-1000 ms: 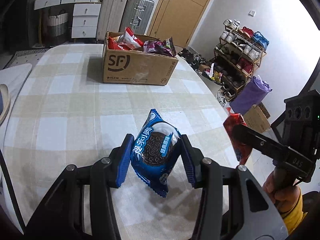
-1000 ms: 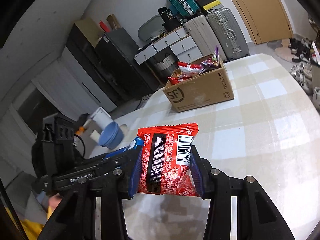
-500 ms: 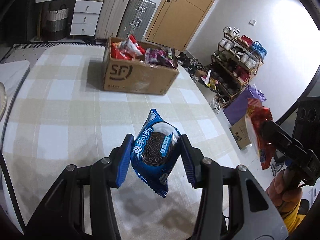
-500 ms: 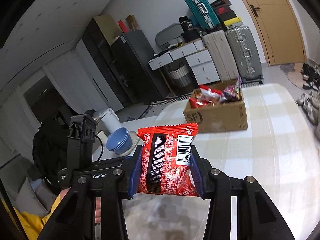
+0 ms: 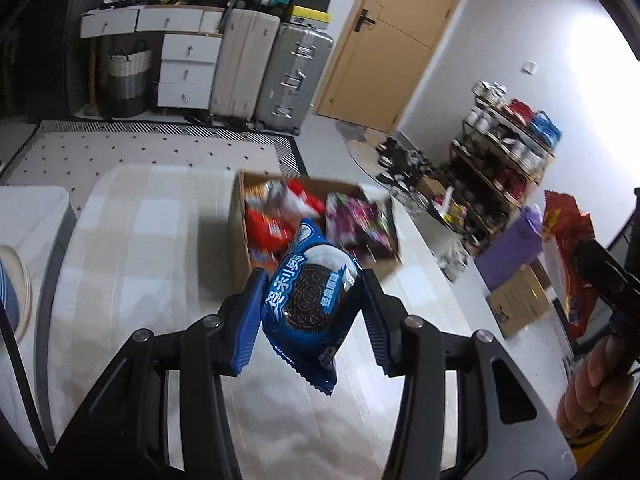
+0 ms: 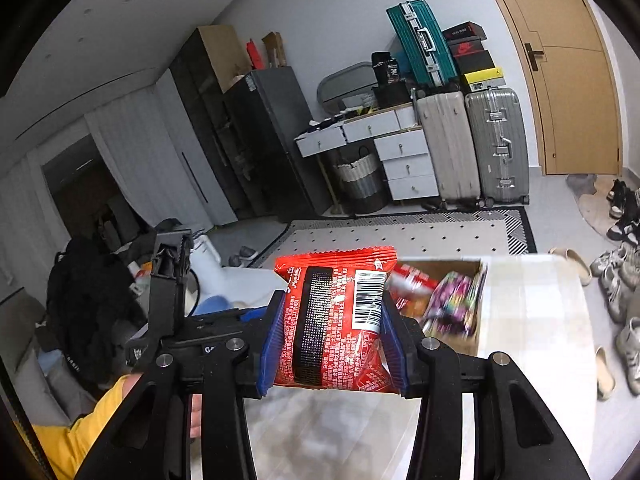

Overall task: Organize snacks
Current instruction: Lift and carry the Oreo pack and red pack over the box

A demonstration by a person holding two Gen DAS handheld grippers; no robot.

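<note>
My left gripper is shut on a blue Oreo packet and holds it in the air above the checked table, just before the open cardboard box of snack packets. My right gripper is shut on a red snack packet, also held high. The box shows blurred behind it in the right wrist view. The red packet and right gripper show at the right edge of the left wrist view.
Suitcases, white drawers and a door stand at the back. A shoe rack and a purple bag are right of the table. Blue bowls lie to the left.
Both grippers have risen and moved toward the box with their packets still held. The box now sits close under and behind the packets.
</note>
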